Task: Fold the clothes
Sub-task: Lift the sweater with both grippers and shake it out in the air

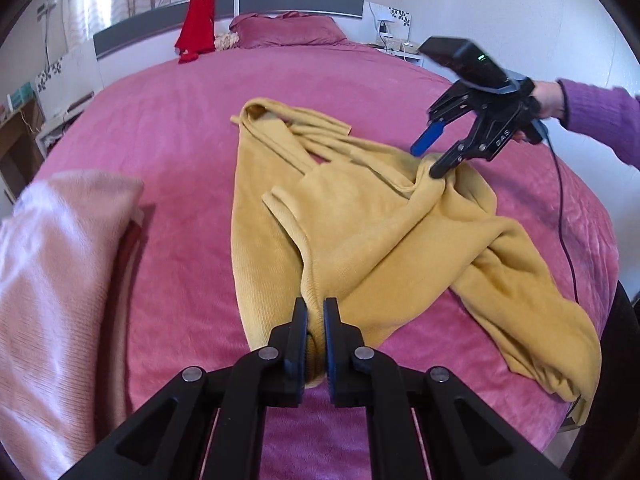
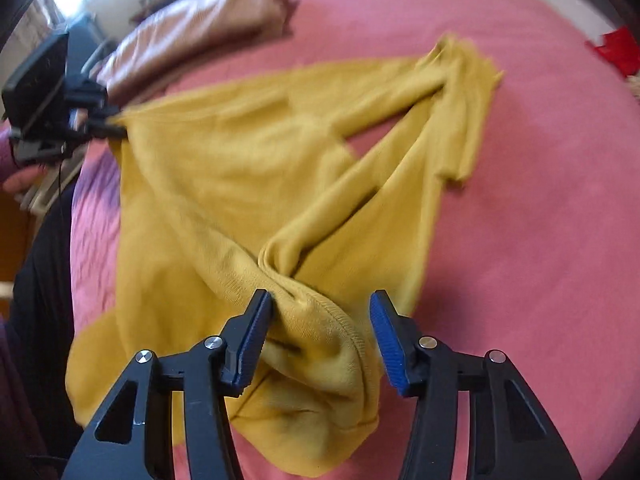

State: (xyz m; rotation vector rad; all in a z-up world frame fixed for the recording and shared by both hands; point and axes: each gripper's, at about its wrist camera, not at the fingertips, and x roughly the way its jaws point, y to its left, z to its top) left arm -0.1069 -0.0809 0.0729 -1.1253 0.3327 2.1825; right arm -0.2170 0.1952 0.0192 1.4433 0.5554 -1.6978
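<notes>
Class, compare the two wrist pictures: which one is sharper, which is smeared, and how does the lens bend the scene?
Left wrist view: mostly sharp, the yellow sweater crisp, the pink bed bulging into a fisheye dome with dark corners; only the right gripper looks slightly smeared. Right wrist view: motion blur throughout, the sweater's folds soft, the left gripper indistinct, bright window glare top left.

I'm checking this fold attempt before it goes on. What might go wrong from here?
The left claw alone pinches the yellow sweater; pulling further may drag it into a worse bunch. The right claw is open over a crumpled fold and may grab several layers. The twisted sleeves could get folded in crooked.
</notes>
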